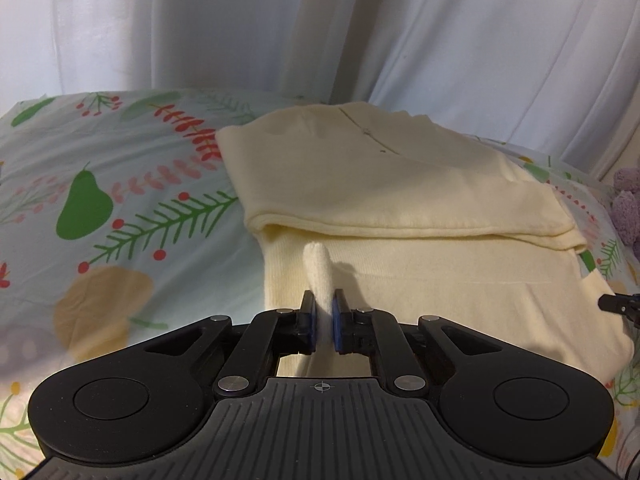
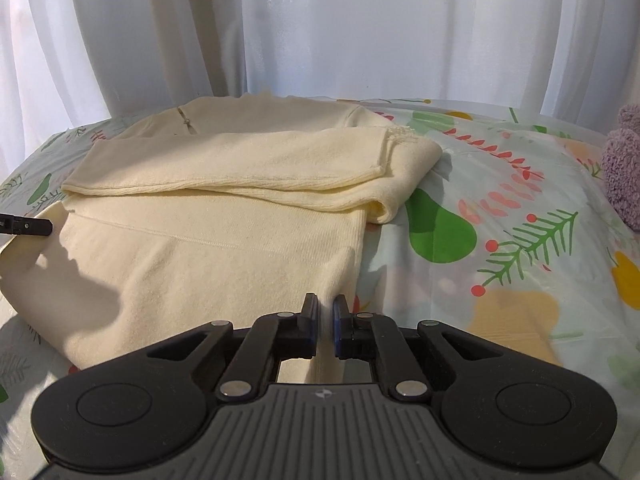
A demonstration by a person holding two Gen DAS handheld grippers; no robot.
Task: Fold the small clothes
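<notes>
A cream knit sweater (image 1: 400, 200) lies on the floral sheet, its sleeves folded across the body; it also shows in the right wrist view (image 2: 224, 208). My left gripper (image 1: 324, 304) is shut on the sweater's near left hem corner, a pinch of cloth (image 1: 320, 272) sticking up between the pads. My right gripper (image 2: 325, 308) is shut on the near right hem corner. The tip of the right gripper (image 1: 616, 304) shows at the left view's right edge, and the left gripper's tip (image 2: 28, 226) at the right view's left edge.
A floral bed sheet (image 1: 120, 208) covers the surface, also in the right wrist view (image 2: 520, 240). White curtains (image 2: 320, 28) hang behind. A purple plush toy (image 2: 624, 168) sits at the far right.
</notes>
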